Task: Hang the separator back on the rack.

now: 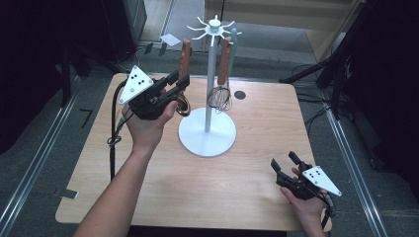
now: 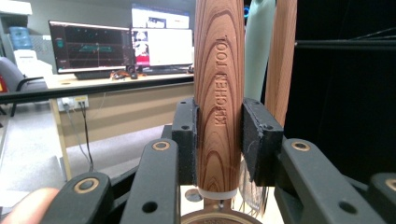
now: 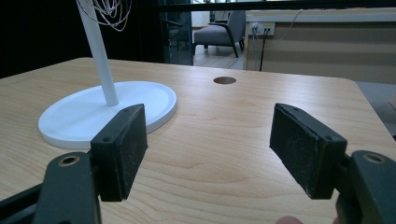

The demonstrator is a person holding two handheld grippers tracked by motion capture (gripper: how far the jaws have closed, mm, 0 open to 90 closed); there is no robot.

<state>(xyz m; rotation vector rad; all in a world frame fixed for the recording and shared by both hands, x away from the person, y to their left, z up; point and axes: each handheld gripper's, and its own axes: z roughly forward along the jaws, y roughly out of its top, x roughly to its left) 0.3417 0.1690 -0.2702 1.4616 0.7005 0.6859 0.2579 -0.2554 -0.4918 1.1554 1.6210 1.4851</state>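
Note:
A white utensil stand (image 1: 208, 126) with hooked arms on top rises from the middle of the wooden table (image 1: 163, 187). My left gripper (image 1: 179, 88) is shut on the wooden handle (image 2: 219, 93) of a utensil, stamped "KITCHEN TOOL", held upright left of the pole; its round metal end (image 1: 184, 106) hangs below the jaws. On the stand hang a wooden-handled whisk (image 1: 220, 96) and a pale green utensil (image 1: 233, 44). My right gripper (image 1: 282, 163) rests low at the table's front right, open, nothing between its pads (image 3: 120, 149). The stand's base (image 3: 84, 114) lies ahead of it.
A round cable hole (image 1: 240, 95) is in the table behind the stand. A desk with monitors (image 2: 93, 46) stands in the room beyond. Metal rails run along the floor on both sides of the table.

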